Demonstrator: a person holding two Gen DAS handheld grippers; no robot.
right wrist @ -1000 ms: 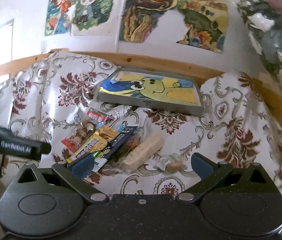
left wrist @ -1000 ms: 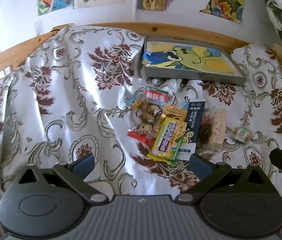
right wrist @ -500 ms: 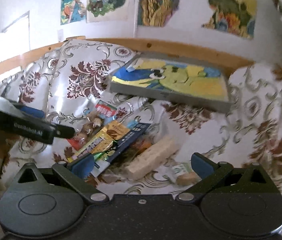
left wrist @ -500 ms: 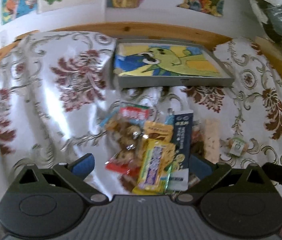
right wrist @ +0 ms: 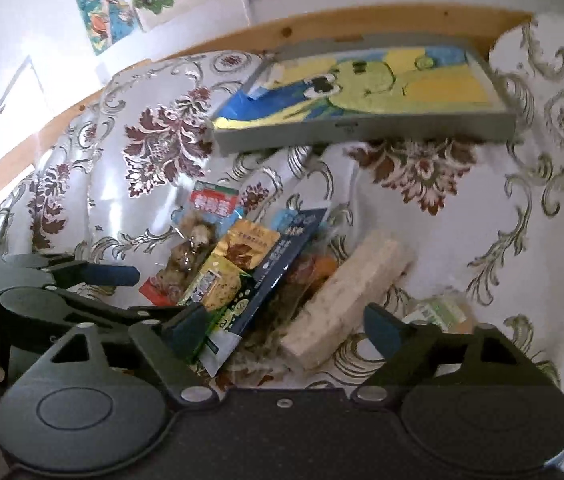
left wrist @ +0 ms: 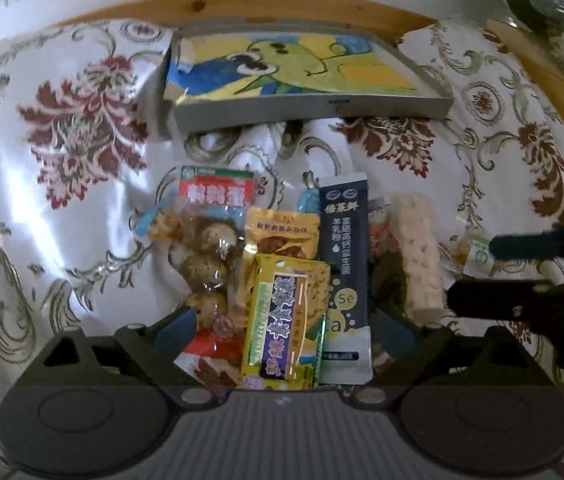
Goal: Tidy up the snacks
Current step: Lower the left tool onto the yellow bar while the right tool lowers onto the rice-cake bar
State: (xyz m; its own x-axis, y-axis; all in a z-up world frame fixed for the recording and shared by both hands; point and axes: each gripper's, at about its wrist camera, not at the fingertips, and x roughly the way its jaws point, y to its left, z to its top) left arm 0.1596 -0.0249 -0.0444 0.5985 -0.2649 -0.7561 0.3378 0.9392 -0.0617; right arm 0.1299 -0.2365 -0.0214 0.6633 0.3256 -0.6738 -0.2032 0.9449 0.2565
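Both grippers are released, with their jaws spread wide and nothing between them. Left gripper (left wrist: 284, 326) hangs low over the near end of the snack pile; right gripper (right wrist: 286, 326) is just to the right of it, above the pale bar.

Largest thing is the flowered cloth (left wrist: 81, 152) that covers the whole surface. On its far side lies the grey tray (left wrist: 310, 108) with a green cartoon picture inside, and I see no snack in it. The snacks lie in one heap on the cloth, near of the tray: a dark blue sachet (left wrist: 344, 264), a pale rice bar (left wrist: 418, 256), a clear bag of eggs (left wrist: 201, 256), a yellow packet (left wrist: 282, 320), an orange packet (left wrist: 282, 232). One small wrapped sweet (left wrist: 476, 252) lies alone to the right.

I judge the task is only at its start: nothing is sorted, and every snack must be lifted and moved, probably into the tray.
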